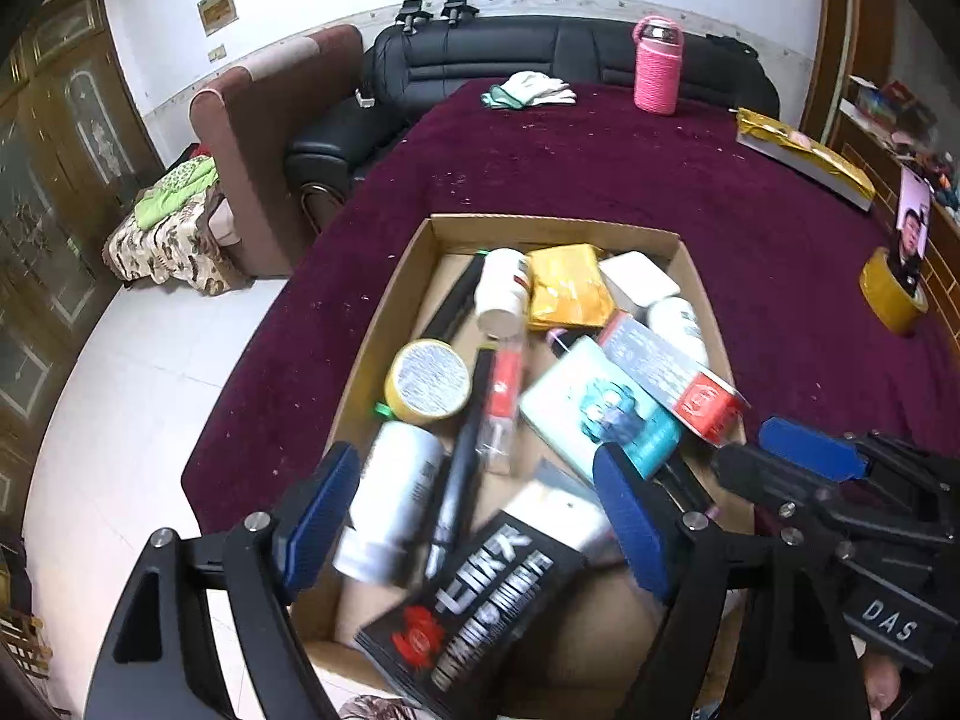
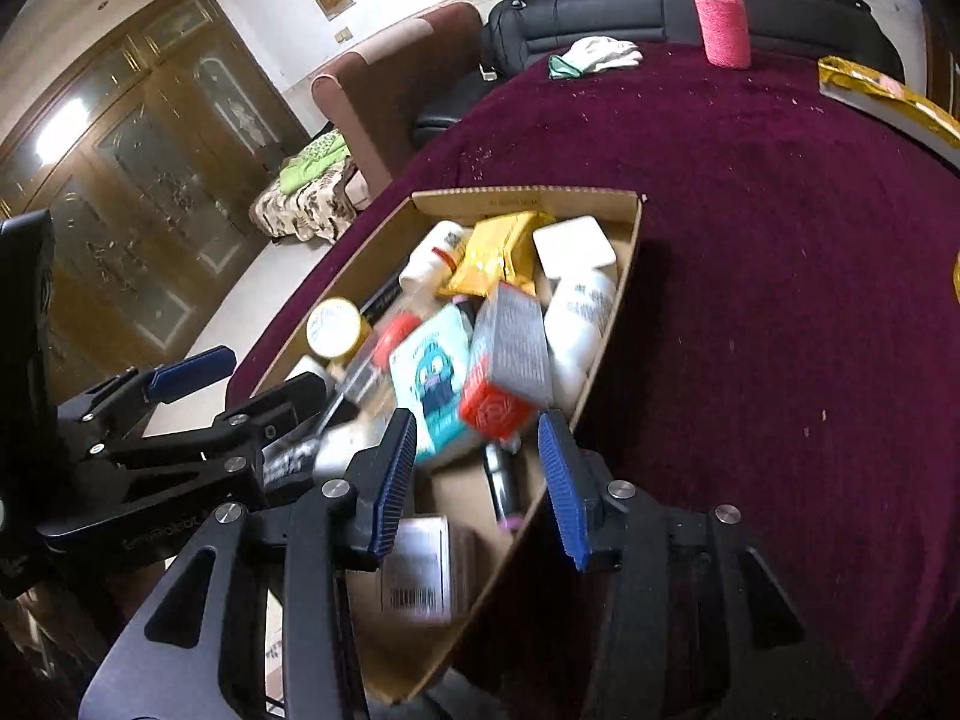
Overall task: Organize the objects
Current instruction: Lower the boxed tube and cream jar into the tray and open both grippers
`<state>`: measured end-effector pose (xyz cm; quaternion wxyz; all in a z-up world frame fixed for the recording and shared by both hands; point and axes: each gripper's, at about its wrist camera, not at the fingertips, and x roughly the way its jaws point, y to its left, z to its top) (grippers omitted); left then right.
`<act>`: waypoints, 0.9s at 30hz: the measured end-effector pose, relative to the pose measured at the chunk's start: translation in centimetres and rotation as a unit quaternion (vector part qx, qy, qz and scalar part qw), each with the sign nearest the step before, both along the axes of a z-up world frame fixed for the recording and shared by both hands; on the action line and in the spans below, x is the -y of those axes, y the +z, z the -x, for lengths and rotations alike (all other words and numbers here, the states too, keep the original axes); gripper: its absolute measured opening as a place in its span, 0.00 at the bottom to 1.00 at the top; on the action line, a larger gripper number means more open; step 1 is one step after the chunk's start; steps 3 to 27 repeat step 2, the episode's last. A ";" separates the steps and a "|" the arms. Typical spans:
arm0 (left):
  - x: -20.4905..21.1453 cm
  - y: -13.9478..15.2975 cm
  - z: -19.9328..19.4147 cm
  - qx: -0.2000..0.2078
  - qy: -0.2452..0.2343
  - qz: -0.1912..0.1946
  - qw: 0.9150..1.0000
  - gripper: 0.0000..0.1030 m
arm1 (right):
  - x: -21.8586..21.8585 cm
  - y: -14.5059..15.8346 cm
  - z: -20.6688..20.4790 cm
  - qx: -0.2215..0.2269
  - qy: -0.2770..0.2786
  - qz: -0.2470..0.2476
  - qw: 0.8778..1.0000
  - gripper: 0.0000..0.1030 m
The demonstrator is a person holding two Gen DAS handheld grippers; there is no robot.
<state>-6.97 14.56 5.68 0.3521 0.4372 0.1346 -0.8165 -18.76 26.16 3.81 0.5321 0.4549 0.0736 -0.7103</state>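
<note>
Left wrist view: one cardboard box (image 1: 384, 306), three white bottles (image 1: 503, 291), one pink flask (image 1: 657, 66).

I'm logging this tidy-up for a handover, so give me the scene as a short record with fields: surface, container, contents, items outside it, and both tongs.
surface: table under a maroon cloth
container: open cardboard box, near the table's edge
contents: jumbled; white bottles, yellow packet, tape roll, teal-and-white pack, red-ended carton, black booklet
outside box: pink bottle, white gloves, gold package, yellow tape roll
left tongs: open, over the box, nothing gripped
right tongs: open, over the box, nothing gripped
</note>
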 end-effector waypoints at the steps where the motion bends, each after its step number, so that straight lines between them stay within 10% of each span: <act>1: -0.4 0.0 0.0 0.003 -0.003 0.001 1.000 0.78 | -0.2 -0.2 -0.1 0.004 0.001 0.000 1.000 0.42; 27: -0.8 0.1 -0.1 0.002 -0.004 0.002 1.000 0.78 | -0.6 -0.3 -0.2 0.007 0.001 0.001 1.000 0.41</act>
